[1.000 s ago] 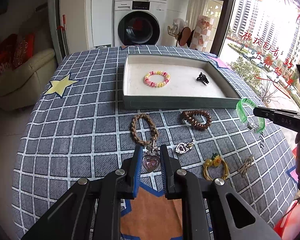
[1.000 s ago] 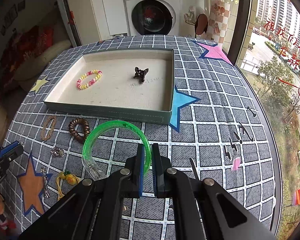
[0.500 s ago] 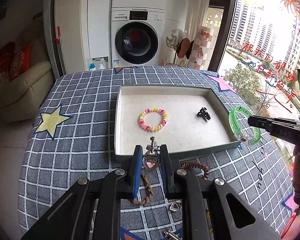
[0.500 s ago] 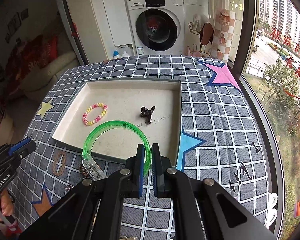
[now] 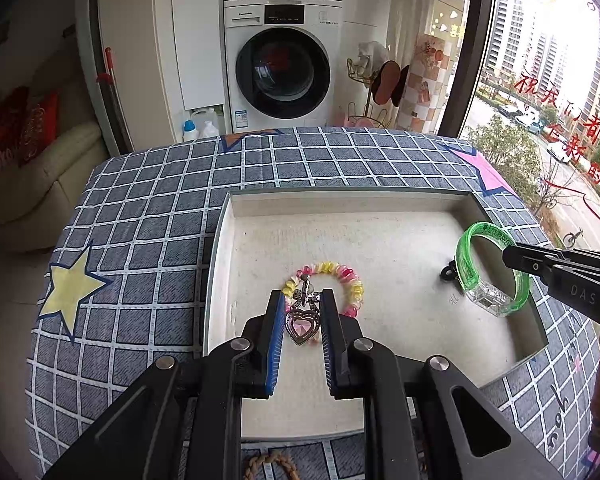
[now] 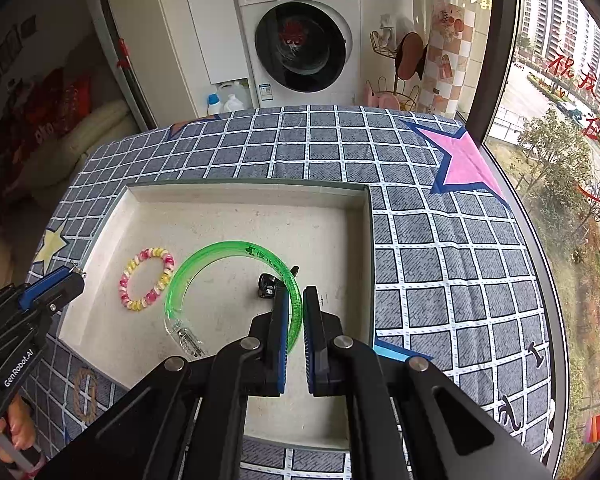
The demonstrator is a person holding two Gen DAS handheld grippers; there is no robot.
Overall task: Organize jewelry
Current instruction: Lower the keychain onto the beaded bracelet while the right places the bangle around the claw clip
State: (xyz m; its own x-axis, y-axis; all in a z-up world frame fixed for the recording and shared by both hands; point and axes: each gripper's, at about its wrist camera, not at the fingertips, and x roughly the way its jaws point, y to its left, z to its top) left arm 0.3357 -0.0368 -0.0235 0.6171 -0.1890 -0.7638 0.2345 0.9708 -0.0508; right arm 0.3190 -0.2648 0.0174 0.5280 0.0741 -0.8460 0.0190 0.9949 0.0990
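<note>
Jewelry: heart pendant [image 5: 300, 326] and green bangle [image 6: 236, 280] now carried over the tray [image 5: 220, 264], ready to drop.
Fingers: I keep left gripper [image 5: 300, 316] and right gripper [image 6: 296, 312] clenched on them.

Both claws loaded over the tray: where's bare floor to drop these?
Bare: the tray floor along its far wall, and its near strip. Crowded: the middle, around the bead bracelet and black clip.

Both claws are showing matte black frames with silver screw heads and blue-padded fingers [image 5: 275, 344]; white lettering is marking the left claw [image 6: 58, 286] housing.
</note>
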